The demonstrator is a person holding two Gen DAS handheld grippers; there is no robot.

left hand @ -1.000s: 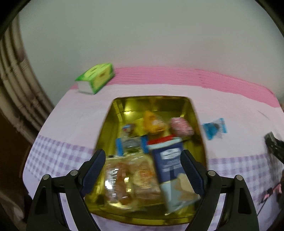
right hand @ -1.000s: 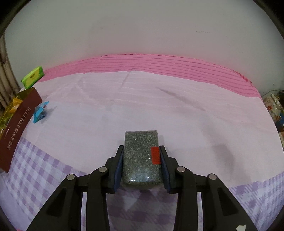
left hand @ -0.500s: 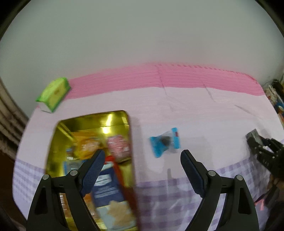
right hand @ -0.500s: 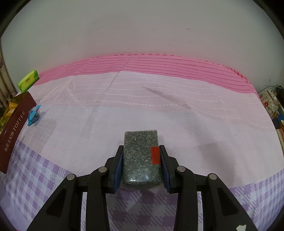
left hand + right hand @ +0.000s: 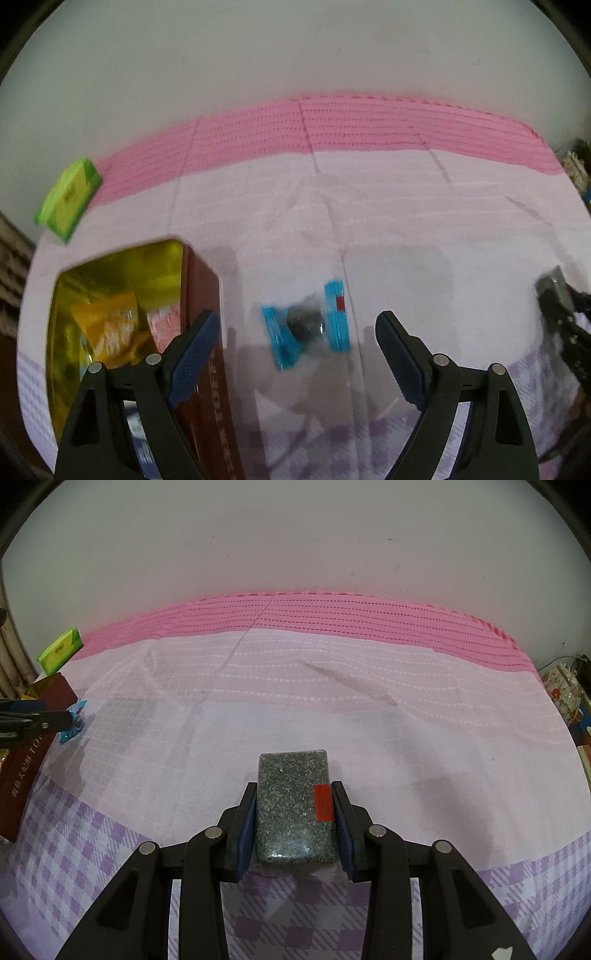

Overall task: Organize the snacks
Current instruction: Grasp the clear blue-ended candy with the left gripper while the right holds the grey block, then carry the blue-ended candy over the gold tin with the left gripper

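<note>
Tablecloth (image 5: 388, 229): tin (image 5: 199, 295) contents blurred, partly hidden.

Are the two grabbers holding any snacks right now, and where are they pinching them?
The right gripper pinches the speckled dark snack block by its two long sides, near its close end. The left gripper is open and holds nothing; the blue-wrapped candy lies on the cloth.

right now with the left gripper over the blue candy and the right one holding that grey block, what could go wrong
The left gripper stands open around the blue candy wrapper, close beside the brown tin; its left finger could catch the tin wall. The wrapper looks small and slippery, so the pads might pinch one twisted end only. The right gripper grips the grey block at its near half; it may tilt.
</note>
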